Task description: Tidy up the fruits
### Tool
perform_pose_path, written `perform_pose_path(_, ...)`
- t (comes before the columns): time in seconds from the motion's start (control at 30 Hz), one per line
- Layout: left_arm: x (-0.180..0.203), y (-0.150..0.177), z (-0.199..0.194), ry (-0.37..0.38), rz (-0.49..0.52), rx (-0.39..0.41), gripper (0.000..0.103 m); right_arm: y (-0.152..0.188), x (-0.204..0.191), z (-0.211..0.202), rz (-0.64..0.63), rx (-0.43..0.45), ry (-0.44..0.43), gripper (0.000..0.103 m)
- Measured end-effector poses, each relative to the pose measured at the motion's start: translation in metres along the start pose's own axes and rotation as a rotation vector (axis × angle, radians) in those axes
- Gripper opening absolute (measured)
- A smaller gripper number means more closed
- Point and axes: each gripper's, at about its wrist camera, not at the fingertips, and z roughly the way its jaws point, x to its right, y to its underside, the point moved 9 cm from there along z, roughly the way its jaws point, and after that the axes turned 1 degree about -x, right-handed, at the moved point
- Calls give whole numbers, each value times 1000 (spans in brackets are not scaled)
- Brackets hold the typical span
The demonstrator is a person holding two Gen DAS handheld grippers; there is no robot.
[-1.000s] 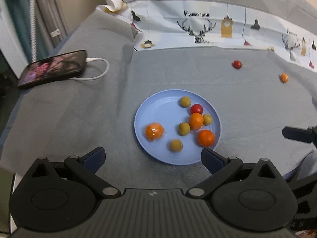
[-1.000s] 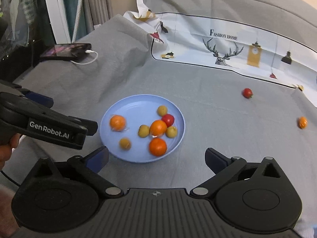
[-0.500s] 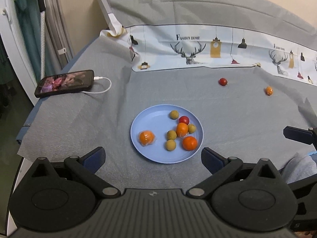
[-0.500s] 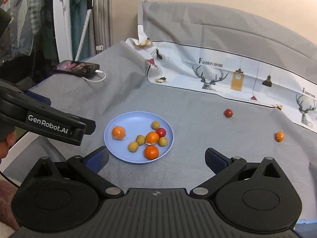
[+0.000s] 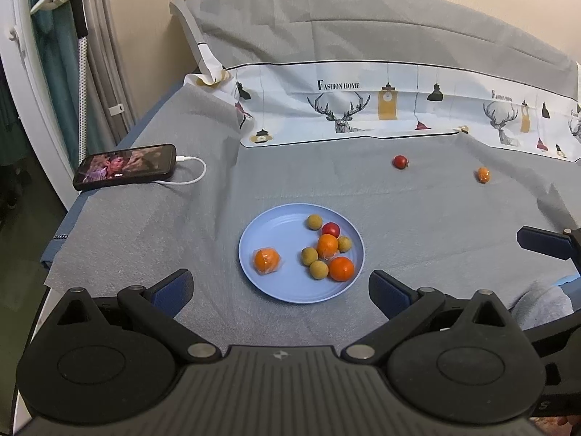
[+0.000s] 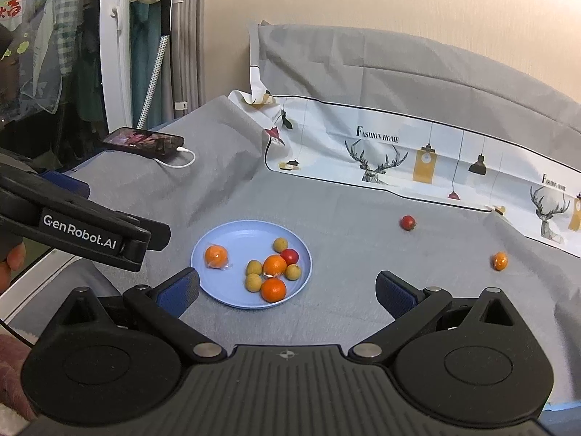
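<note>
Meanwhile, most of the fruit is seen gathered on a blue plate at the middle of a grey cloth, while a red cherry tomato and a small orange fruit are left loose on the cloth, well apart from the plate and near a printed sheet. Both the left gripper and the right gripper are held spread wide and empty above the near edge of the cloth.

The step in hand is judged to be the fetching of the two strays. It is likely done best if the right gripper, the nearer of the two, is carried out to one fruit, the fingers are set down astride it and closed gently, since round fruit may roll on the creased cloth and a tomato may be bruised. A phone on its white cable lies at the far left corner and is best left alone.
</note>
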Motion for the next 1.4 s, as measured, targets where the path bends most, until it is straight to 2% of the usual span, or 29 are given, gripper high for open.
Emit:
perform_pose_path(0.7,-2,0,0,4,2,6,103,-1,-4,-1,-16,1,2,102)
perform_pose_path(1.4,2,0,12,-2,28,-21,103,5,0,11,4,-37,-9,102)
